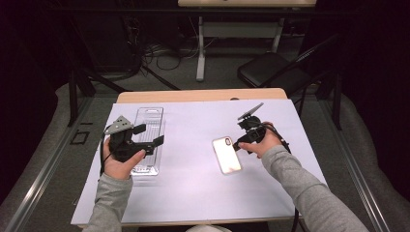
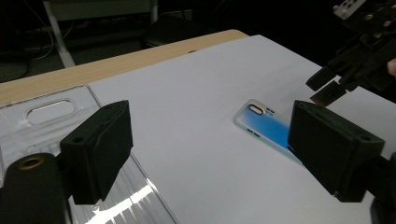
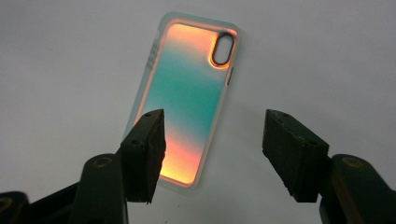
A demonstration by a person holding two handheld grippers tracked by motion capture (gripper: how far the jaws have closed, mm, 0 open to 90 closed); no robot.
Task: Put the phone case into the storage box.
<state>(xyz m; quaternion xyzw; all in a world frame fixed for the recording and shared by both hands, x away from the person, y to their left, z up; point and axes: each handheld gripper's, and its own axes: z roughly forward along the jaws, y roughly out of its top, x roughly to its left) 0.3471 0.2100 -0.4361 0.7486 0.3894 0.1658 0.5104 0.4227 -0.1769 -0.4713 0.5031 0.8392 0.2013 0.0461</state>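
Iridescent teal and orange, with a frosted rim and one camera cutout, the phone case (image 3: 191, 98) lies flat on the white sheet (image 1: 193, 193) right of centre. Right gripper (image 3: 212, 156) hangs just above its near end, jaws apart, gripping nothing. Further left, the left gripper (image 1: 147, 135) is open over a clear plastic tray (image 1: 149, 118).

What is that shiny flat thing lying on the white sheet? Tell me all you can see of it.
It is a phone case, lying flat on the white sheet, right of the middle. Its back shimmers from orange to teal and blue, as the angle changes, inside a frosted, see-through rim that looks like soft plastic. One corner has a rounded camera cutout; small button slots mark the long edges. It looks empty and undamaged. The right gripper hovers over its lower end with jaws apart; whether they touch it is unclear.
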